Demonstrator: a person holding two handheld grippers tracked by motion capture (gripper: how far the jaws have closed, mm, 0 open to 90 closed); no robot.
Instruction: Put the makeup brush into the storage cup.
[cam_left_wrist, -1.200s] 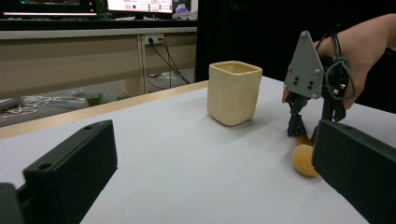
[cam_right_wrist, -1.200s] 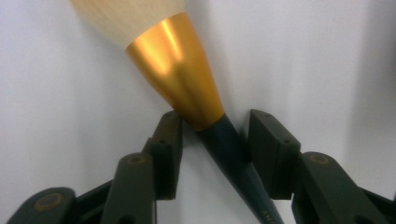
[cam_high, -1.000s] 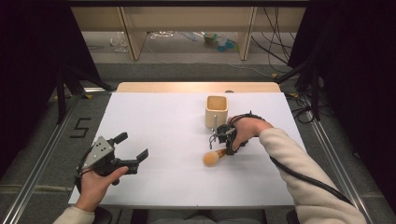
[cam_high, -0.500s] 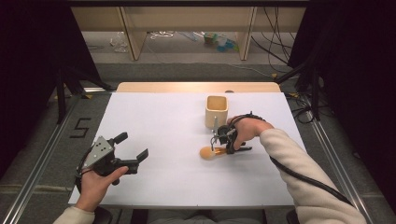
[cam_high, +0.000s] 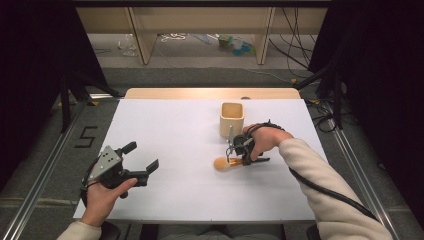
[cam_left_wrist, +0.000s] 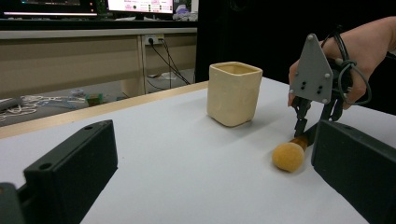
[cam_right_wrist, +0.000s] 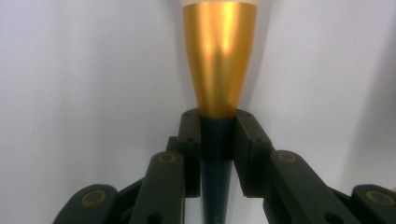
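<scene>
The place looked like a lab or recording studio set up for handling trials, not a home. A white table (cam_high: 165, 130) stood on aluminium rails (cam_high: 40, 165) at the centre of the high view, boxed in by black curtains (cam_high: 35, 60) at the left and right edges. A taped number five (cam_high: 86, 136) marked the grey floor at the left. Loose cables (cam_high: 292, 30) and scattered clutter (cam_high: 232, 42) lay under a wooden bench (cam_high: 200, 15) along the top of the frame. In the left gripper view, lit monitors (cam_left_wrist: 144, 5) sat at the upper left above a desk (cam_left_wrist: 93, 46) with a wall socket (cam_left_wrist: 152, 39).
</scene>
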